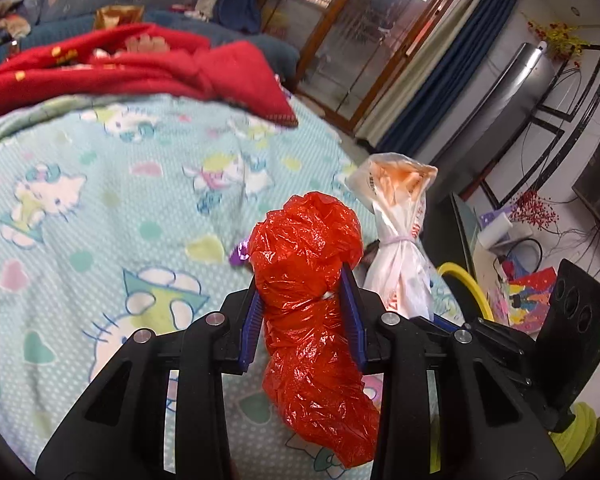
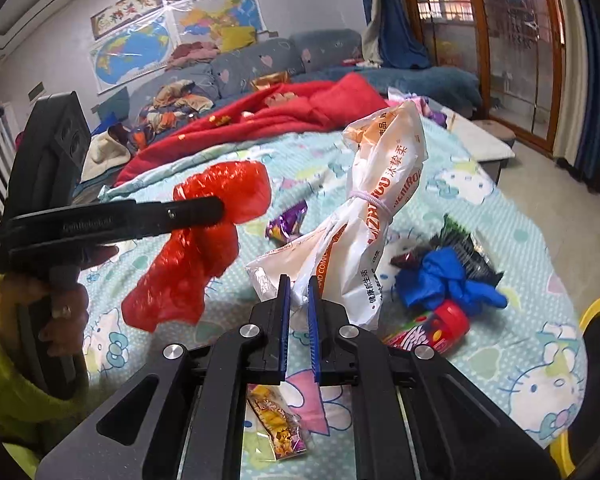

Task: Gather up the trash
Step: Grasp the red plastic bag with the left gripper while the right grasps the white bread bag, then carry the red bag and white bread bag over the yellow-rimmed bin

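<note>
Cartoon-cat bedsheet is stretching out beneath both tools. I am holding my left hand-held gripper clamped on a crumpled red plastic bag, which is hanging clear above the bed. I am keeping my right hand-held gripper pinched on a tied white plastic bag, just right of the red one. Wrappers and a blue glove are lying on the sheet nearby.

The yellow hoop is cut off at the right edge. The red bottle sits half hidden behind the right fingers; its label blurs.
</note>
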Motion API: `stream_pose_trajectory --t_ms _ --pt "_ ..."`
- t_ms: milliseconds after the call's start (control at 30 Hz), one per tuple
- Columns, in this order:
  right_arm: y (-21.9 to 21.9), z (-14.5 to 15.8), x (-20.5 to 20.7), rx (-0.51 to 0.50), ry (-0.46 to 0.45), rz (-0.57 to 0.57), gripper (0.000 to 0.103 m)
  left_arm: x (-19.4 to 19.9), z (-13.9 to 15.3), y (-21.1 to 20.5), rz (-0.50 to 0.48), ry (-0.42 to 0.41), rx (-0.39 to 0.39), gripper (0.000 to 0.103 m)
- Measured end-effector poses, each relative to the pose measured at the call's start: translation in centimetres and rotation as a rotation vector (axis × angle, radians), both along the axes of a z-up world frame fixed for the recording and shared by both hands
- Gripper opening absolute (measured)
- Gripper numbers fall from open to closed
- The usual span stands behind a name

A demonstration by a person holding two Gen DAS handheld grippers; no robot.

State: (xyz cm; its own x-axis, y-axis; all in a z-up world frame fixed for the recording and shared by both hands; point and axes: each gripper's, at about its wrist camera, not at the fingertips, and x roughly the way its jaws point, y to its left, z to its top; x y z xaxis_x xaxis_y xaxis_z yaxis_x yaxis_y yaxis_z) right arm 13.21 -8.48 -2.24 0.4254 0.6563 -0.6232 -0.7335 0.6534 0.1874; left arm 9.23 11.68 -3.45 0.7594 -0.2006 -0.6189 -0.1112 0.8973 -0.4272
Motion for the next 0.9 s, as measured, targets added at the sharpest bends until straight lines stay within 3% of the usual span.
stream_pose_trajectory --t_ms 367,900 --pt "-2.9 2.1 -0.4 -0.005 -0.076 -0.029 0.008 0.1 2.3 -2.5 -0.015 -0.074 0.057 0.028" --pt "-10.1 3.6 0.4 0.002 -0.115 -0.207 0.008 1.8 3.8 -8.4 -0.109 -0.136 0.094 0.028"
